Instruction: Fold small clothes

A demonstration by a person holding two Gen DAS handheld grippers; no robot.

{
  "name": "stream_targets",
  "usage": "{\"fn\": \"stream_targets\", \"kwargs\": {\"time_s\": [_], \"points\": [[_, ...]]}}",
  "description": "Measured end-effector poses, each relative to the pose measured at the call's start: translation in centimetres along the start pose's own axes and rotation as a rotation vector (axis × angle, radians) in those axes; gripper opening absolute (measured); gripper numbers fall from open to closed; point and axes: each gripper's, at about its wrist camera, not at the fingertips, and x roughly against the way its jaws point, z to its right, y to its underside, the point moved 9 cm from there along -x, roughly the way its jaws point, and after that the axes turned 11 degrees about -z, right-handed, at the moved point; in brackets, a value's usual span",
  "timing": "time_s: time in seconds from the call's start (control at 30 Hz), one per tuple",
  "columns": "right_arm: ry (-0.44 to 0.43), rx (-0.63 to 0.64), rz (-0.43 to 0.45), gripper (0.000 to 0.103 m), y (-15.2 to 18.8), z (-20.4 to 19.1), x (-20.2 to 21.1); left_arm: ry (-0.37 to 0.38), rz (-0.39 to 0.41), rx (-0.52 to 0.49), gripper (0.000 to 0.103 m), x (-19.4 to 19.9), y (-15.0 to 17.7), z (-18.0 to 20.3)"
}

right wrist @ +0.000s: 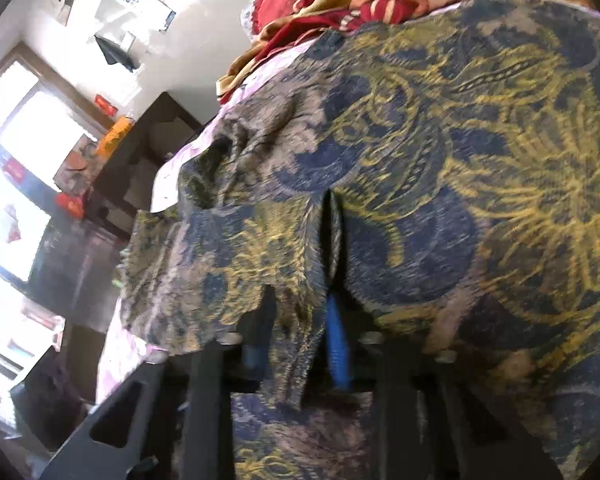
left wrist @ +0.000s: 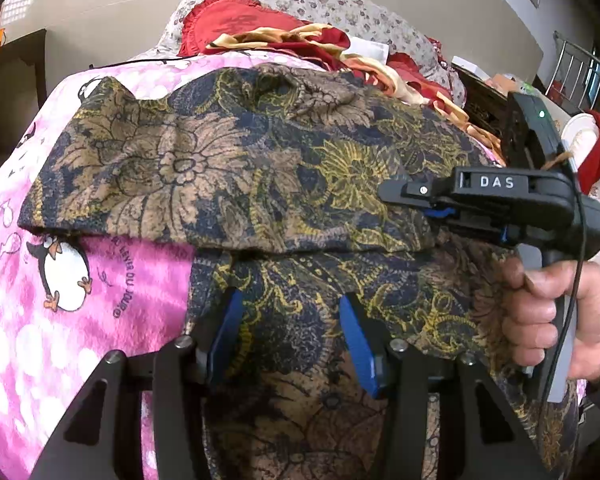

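A dark blue, tan and gold floral garment [left wrist: 228, 168] lies spread on a pink penguin blanket [left wrist: 80, 292], its near part folded over. My left gripper [left wrist: 292, 300] is at the garment's near edge. Its blue fingers [left wrist: 354, 340] stand apart, with loose cloth lying between them and over their tips. My right gripper [left wrist: 384, 196], held by a hand [left wrist: 560, 316], reaches in from the right and pinches the cloth. In the right wrist view the garment [right wrist: 480, 160] fills the frame. The right gripper [right wrist: 332, 304] is shut there on a raised fold, its blue pad [right wrist: 337, 344] showing below.
Red and gold cloths [left wrist: 300, 40] are heaped at the far end of the bed against a floral pillow [left wrist: 340, 4]. A metal rail [left wrist: 580, 76] stands at the right. A dark cabinet [right wrist: 140, 152] and a bright window [right wrist: 28, 128] lie to the bed's left.
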Motion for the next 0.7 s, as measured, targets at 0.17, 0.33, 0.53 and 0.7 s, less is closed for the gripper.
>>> {"fn": "stream_targets", "kwargs": {"time_s": [0.17, 0.33, 0.53, 0.7], "points": [[0.09, 0.048, 0.035, 0.0, -0.3, -0.6, 0.9, 0.006, -0.018, -0.053, 0.078, -0.4, 0.0, 1.1], [0.185, 0.049, 0.084, 0.0, -1.1, 0.4, 3.8, -0.015, -0.025, -0.076, 0.079, -0.6, 0.1, 1.4], [0.302, -0.013, 0.109, 0.0, -0.6, 5.7, 8.4, -0.017, -0.023, -0.077, 0.079, -0.6, 0.0, 1.2], [0.362, -0.057, 0.137, 0.0, 0.5, 9.5, 12.0, -0.014, -0.023, -0.076, 0.079, -0.6, 0.0, 1.2]]}}
